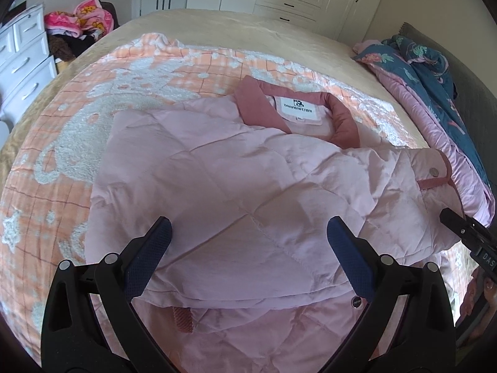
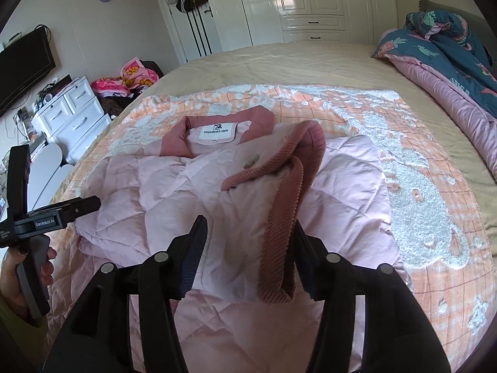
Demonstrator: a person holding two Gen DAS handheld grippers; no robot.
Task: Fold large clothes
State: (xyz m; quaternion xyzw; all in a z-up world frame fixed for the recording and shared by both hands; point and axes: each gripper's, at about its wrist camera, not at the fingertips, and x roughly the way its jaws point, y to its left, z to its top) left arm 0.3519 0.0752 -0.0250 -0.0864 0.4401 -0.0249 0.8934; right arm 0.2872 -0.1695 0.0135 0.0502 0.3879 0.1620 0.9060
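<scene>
A pale pink quilted jacket point(image 1: 236, 180) with a darker pink collar point(image 1: 341, 118) lies on the bed, its left sleeve folded across the body. My left gripper point(image 1: 248, 233) is open above the folded sleeve and holds nothing. In the right wrist view the jacket point(image 2: 155, 186) lies collar away from me. My right gripper point(image 2: 248, 239) is shut on the right sleeve's corduroy cuff point(image 2: 279, 248) and holds the sleeve lifted over the jacket body. The left gripper also shows in the right wrist view point(image 2: 80, 206), and the right gripper shows at the right edge of the left wrist view point(image 1: 459, 227).
An orange-and-white fleece blanket point(image 2: 419, 186) covers the beige bed point(image 2: 310, 62). A blue and pink quilt point(image 2: 450, 71) is piled at the right. White drawers point(image 2: 77, 108) and a heap of clothes point(image 2: 130, 77) stand at the left, wardrobes point(image 2: 310, 0) behind.
</scene>
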